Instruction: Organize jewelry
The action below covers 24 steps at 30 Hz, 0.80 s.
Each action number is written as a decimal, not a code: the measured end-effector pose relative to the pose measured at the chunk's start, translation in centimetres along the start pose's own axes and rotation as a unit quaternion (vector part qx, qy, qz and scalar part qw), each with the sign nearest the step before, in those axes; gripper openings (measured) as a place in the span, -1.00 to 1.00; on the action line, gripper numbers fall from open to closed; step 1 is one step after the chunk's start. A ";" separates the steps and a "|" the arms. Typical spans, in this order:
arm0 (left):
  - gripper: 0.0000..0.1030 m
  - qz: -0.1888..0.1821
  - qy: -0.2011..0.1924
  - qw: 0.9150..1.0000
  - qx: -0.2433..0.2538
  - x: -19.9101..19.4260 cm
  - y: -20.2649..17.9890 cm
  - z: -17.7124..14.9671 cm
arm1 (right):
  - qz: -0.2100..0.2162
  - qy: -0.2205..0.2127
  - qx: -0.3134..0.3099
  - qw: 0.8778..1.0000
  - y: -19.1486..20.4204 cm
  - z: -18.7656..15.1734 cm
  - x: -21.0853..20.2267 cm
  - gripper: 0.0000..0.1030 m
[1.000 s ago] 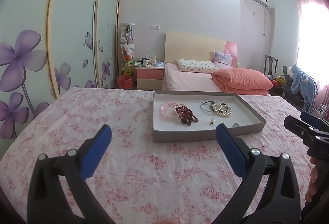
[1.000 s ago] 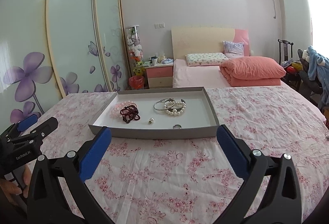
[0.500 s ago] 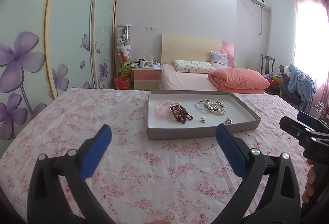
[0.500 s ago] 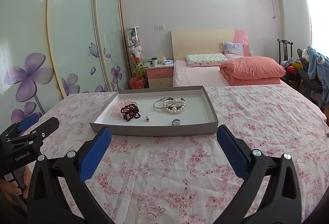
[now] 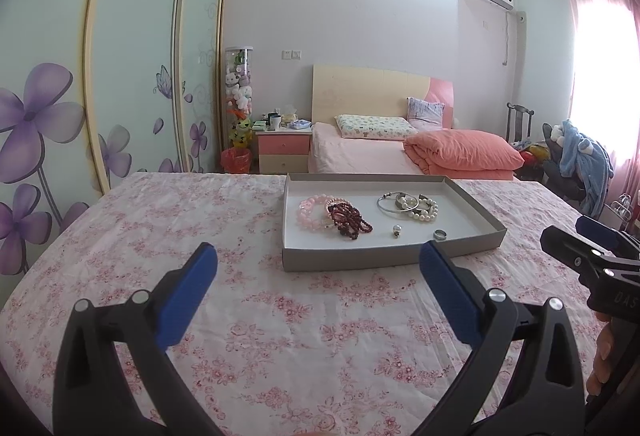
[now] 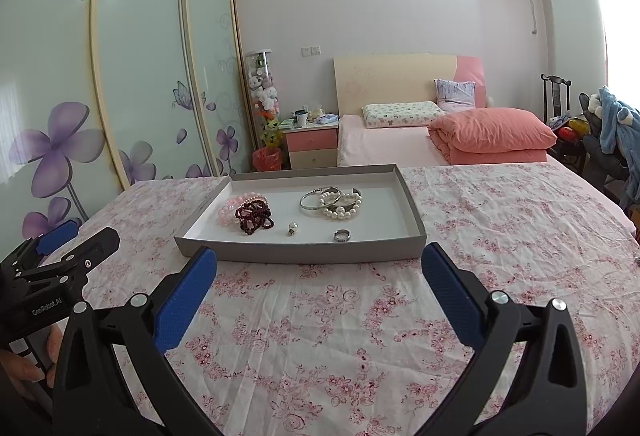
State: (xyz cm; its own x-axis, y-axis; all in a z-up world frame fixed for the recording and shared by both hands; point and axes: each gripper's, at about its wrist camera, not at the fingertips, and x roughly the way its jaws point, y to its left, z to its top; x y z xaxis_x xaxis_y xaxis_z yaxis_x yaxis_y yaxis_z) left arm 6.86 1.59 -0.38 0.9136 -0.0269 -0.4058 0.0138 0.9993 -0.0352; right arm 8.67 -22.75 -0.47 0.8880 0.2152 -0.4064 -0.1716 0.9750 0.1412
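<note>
A shallow grey tray (image 5: 384, 260) (image 6: 304, 256) lies on the pink floral tablecloth (image 5: 280, 316). In it are pink bead bracelets (image 5: 310, 209) (image 6: 230, 207), a dark red bead bracelet (image 5: 350, 220) (image 6: 254, 218), a silver bangle with pearl bracelets (image 5: 410, 205) (image 6: 334, 201), a small pearl earring (image 5: 396, 232) (image 6: 292, 230) and a silver ring (image 5: 440, 234) (image 6: 342, 235). My left gripper (image 5: 318, 264) is open and empty, short of the tray's near wall. My right gripper (image 6: 319, 264) is open and empty, also just short of the tray.
The right gripper shows at the right edge of the left wrist view (image 5: 592, 260); the left gripper shows at the left edge of the right wrist view (image 6: 60, 268). Behind the table are a bed (image 5: 400, 151), a nightstand (image 5: 284, 149) and sliding wardrobe doors (image 5: 100, 75).
Both cameras have risen and tilted slightly, so the tray sits a little farther and more face-on. Both grippers stay open and empty. The jewelry has not moved.
</note>
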 end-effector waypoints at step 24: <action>0.92 0.001 0.002 1.000 0.000 0.3 -0.1 -0.4 | 0.001 0.003 0.001 1.000 0.0 -0.3 0.4 0.97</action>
State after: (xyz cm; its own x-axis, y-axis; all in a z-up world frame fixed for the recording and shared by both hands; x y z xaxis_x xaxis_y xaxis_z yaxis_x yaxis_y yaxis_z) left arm 6.97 1.49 -0.84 0.9116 -0.0251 -0.4103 0.0117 0.9993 -0.0351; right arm 8.93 -22.60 -0.90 0.8847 0.2180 -0.4121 -0.1731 0.9743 0.1438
